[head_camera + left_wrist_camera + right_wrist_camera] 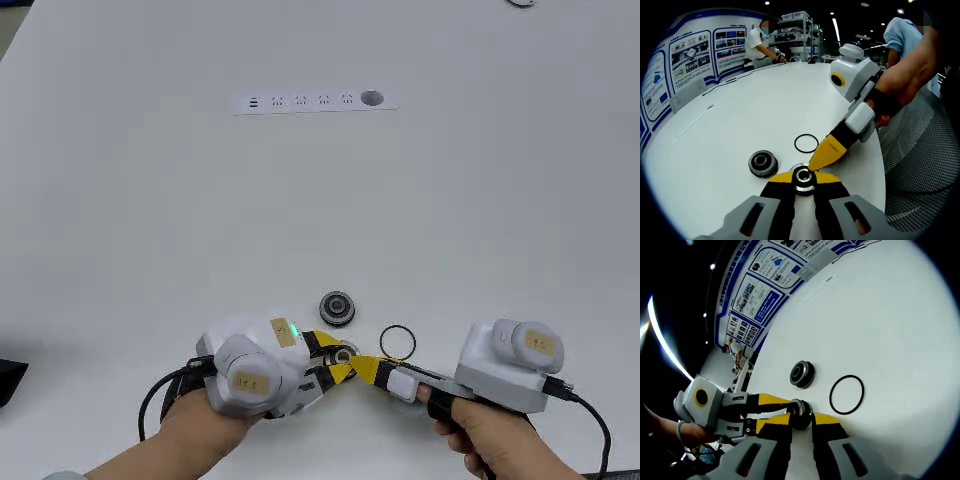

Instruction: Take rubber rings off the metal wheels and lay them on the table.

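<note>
Where the two tools meet at the near side of the desk, the count is two wheels, one loose ring and two tools, with one power strip lying well away across the desk.

The held wheel sits low at the desk surface. Whether it rests on the surface or hangs just clear of it, I cannot tell. Its flat face and bore point upward, and being round it has no long axis to speak of. The left tool comes in from the person's left and is clamped on this wheel, one yellow tip on each side of the rim. The right tool comes in from the opposite side, pointing back at the left one. Its jaws are drawn in on the same wheel, which sits between its tips. The two tools thus lie nearly in one line, tip to tip, with the wheel at the joint.

The free wheel lies flat on the desk, face and bore up, just beyond the held wheel and apart from both tools.

The ring lies flat on the desk, a thin black circle. It is just beside the right tool's tips, on their far side, and apart from the free wheel.
</note>
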